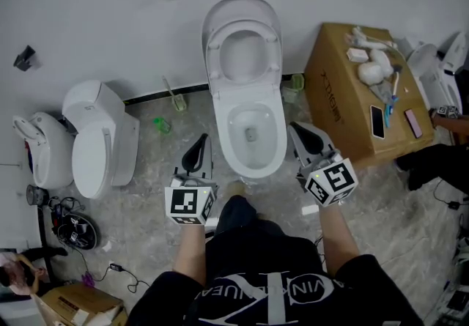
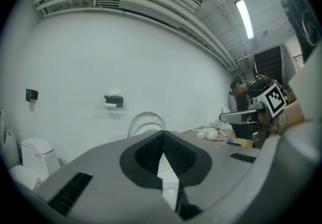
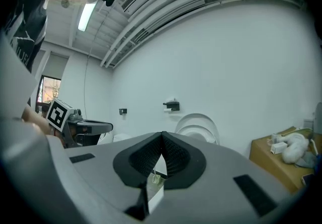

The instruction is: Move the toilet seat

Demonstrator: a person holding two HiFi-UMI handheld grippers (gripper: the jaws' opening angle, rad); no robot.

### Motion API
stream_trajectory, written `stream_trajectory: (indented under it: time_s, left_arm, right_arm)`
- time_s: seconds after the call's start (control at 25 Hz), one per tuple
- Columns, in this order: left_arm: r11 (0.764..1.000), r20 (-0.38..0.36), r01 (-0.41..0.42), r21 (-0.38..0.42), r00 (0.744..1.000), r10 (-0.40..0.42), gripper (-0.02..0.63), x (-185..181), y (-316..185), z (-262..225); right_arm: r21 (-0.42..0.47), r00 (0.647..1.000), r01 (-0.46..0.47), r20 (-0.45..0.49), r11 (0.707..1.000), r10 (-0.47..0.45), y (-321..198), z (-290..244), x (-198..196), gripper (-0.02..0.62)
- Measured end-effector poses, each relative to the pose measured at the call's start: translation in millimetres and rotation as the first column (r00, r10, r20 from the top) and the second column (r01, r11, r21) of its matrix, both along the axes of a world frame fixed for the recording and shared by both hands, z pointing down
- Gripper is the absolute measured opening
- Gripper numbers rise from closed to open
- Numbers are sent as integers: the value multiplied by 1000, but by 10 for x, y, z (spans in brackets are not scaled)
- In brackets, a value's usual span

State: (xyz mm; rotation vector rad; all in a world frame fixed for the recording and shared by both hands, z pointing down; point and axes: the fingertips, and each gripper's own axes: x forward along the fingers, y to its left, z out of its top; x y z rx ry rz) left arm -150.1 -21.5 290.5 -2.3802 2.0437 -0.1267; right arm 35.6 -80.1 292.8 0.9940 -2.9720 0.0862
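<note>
Grey floor (image 1: 146,193): toilet (image 1: 253,134) between cardboard box (image 1: 337,97) and spare toilet (image 1: 99,141)

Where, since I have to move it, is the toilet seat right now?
Head view, top centre: the toilet seat stands raised, just above the open bowl and left of the cardboard box.

Black white-lettered T-shirt (image 1: 271,289); grey hand-held grippers (image 1: 200,140) (image 1: 294,129) carry black-and-white marker cubes (image 1: 190,204) (image 1: 331,180).

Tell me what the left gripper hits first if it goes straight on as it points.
Most likely the raised toilet seat, standing just beyond the shut tips of the left gripper in its own view. Depth is unclear; it might pass beside it to the wall.
</note>
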Motion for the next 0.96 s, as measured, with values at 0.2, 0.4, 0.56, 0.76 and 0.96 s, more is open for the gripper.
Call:
stream_trajectory:
  time_s: [0.2, 0.4, 0.56, 0.76, 0.96]
  left_arm:
    - [1000, -4, 11, 8, 1000, -11, 2, -3, 74, -42]
    - [1000, -1, 11, -5, 1000, -11, 2, -25, 93, -25]
    - [1000, 13, 3, 1, 1000, -3, 2, -16, 72, -29]
    - [1000, 23, -11, 1, 1000, 11, 2, 19, 22, -57]
    - [1000, 22, -12, 5, 1000, 12, 2, 11, -84, -60]
  right_arm:
    - [5, 1000, 3, 6, 1000, -3, 61, -29, 19, 9]
    - [-2, 1000, -10, 11, 1000, 10, 54, 0, 53, 9]
    - [-7, 1000, -16, 20, 1000, 16, 46, 22, 85, 9]
    - [-10, 998, -42, 48, 999, 43, -20, -2, 154, 9]
    - [-17, 997, -45, 65, 999, 46, -124, -16, 179, 9]
